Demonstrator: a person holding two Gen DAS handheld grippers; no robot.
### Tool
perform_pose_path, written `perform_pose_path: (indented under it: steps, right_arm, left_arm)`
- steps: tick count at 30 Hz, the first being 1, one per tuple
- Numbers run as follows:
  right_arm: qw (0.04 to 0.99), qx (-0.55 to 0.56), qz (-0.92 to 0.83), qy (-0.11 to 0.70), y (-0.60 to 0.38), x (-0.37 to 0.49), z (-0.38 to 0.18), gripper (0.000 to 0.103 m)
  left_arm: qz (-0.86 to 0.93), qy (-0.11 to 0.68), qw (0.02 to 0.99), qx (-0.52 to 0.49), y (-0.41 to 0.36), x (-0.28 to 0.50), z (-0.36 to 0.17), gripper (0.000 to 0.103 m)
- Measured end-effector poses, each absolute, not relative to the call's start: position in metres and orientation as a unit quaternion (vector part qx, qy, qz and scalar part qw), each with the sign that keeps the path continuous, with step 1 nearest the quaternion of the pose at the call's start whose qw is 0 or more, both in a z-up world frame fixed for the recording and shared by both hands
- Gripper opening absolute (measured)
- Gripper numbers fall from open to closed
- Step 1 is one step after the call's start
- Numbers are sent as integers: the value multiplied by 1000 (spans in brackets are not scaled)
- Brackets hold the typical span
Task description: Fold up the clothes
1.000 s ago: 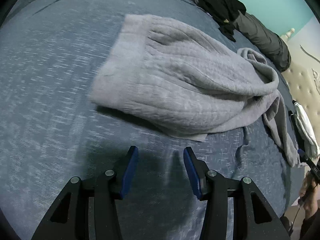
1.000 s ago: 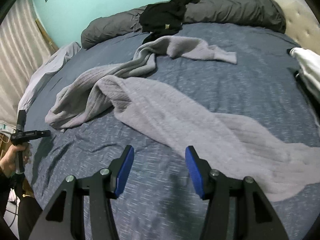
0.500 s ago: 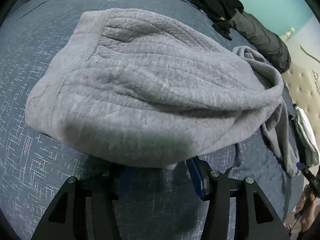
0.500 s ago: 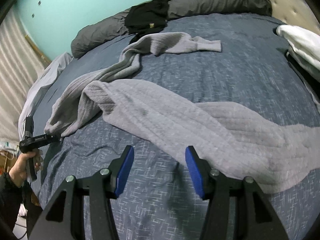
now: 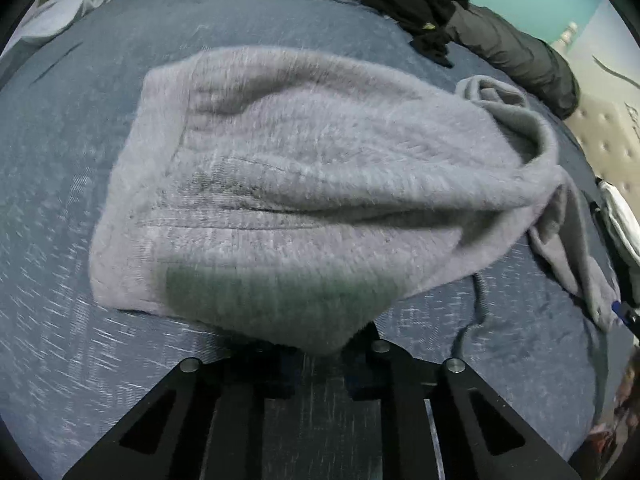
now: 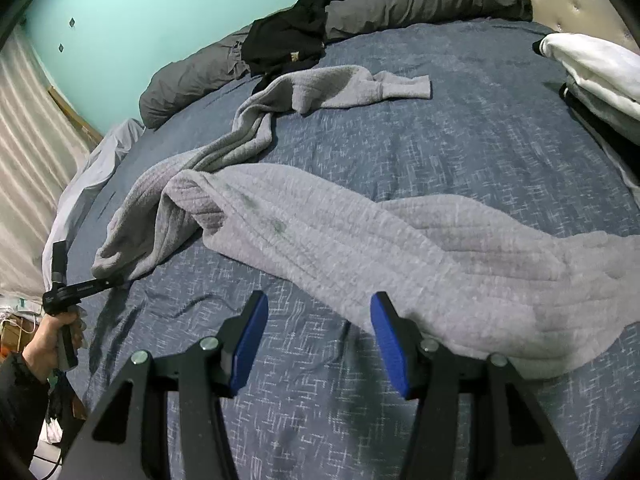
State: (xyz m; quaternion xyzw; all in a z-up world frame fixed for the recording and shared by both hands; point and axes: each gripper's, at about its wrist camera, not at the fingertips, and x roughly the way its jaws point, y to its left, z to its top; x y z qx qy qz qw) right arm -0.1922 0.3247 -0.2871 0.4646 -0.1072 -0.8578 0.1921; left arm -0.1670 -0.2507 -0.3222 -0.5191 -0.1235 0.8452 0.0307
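left wrist view: the left gripper [image 5: 320,354] has just been closing its jaws on the near hem of the grey sweater [image 5: 320,184], spread on the bed [image 5: 60,184].
right wrist view: the right gripper [image 6: 318,340] hangs half open, empty, beside soft, floppy knit; best pinched at an edge.

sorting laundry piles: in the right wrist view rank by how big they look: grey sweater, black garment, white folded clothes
1. grey sweater, clearly largest, though nearest the camera
2. black garment and white folded clothes: look alike, and the white is cut off by the edge
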Motion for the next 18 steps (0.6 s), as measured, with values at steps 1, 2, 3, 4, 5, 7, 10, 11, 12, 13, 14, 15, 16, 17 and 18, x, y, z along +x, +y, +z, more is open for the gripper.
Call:
perform_pose_path:
  steps: [1,2,3,4,5,7,10,11,12,13,14,15,16,17,18]
  right_arm:
    - [191,464,-858,-111,327,-192,-286,54]
    - [191,462,-858,-116,329,-190,-284,54]
    - [190,461,-858,-120,331,-189,-282,54]
    - [191,460,-858,-121,332,-188,-280,54]
    - [192,460,-858,-122,333,-187,-278,54]
    - [196,457,-859,-122,333,-186,-274,54]
    - [202,455,-859,-123,334,-183,-268,54]
    - [204,454,-858,-125,335,-182,-266,54]
    - [206,453,-858,-125,335,-180,-265,54]
    - [209,454,-857,-124,334,-179,-264,54]
    - [212,455,-856,-122,334,-178,-263,54]
    - [214,456,-855,-121,333,-176,-262,54]
    - [218,457,-854,-119,332,-175,-262,54]
    - [222,461,-852,-112,330,-175,-263,54]
    - [225,465,-850,-105,328,-175,-264,54]
  left_arm:
    - [849,-118,36,-515,-252,-163,-315,13]
    - [852,-111,42,-510,-253,-157,-304,12]
    - [856,-104,48,-504,-254,-152,-292,11]
    - [858,-99,52,-501,-255,-147,-285,11]
    - [861,-95,55,-497,-258,-141,-275,10]
    - [866,-87,58,-489,-263,-134,-256,10]
    - [871,-84,62,-480,-261,-137,-235,10]
    - [872,-84,63,-479,-266,-132,-229,10]
    - [871,-84,66,-479,-268,-131,-224,10]
    - [870,-84,70,-480,-268,-132,-220,10]
    - [869,-78,73,-483,-270,-129,-218,10]
    - [868,-70,74,-487,-273,-125,-216,10]
    - [866,-64,74,-491,-274,-124,-217,10]
    - [864,-58,74,-495,-274,-123,-218,10]
    - [858,-58,72,-506,-280,-121,-224,10]
